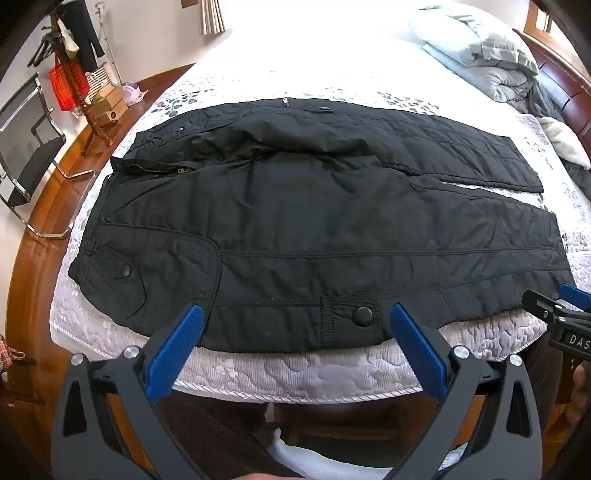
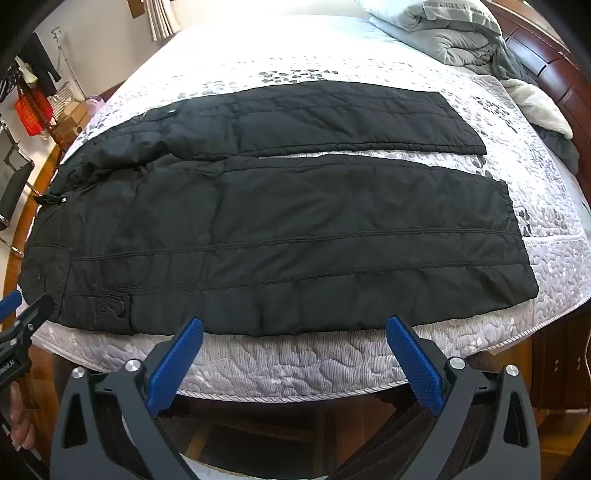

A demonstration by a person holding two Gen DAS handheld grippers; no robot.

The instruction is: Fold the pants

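Note:
Black quilted pants (image 1: 314, 229) lie spread flat on the bed, waist to the left and both legs running right with a gap between them. They also show in the right wrist view (image 2: 280, 236). My left gripper (image 1: 295, 321) is open and empty, hovering at the near hem by a snap pocket flap (image 1: 364, 315). My right gripper (image 2: 293, 332) is open and empty, at the near edge of the near leg. Each gripper shows at the edge of the other's view, the right one (image 1: 554, 306) and the left one (image 2: 22, 317).
The bed has a white patterned quilted cover (image 2: 295, 362). A grey folded duvet (image 2: 450, 33) and pillow lie at the far right by the dark wooden headboard (image 2: 554, 62). A chair (image 1: 26, 147), boxes and a rack stand on the wooden floor at left.

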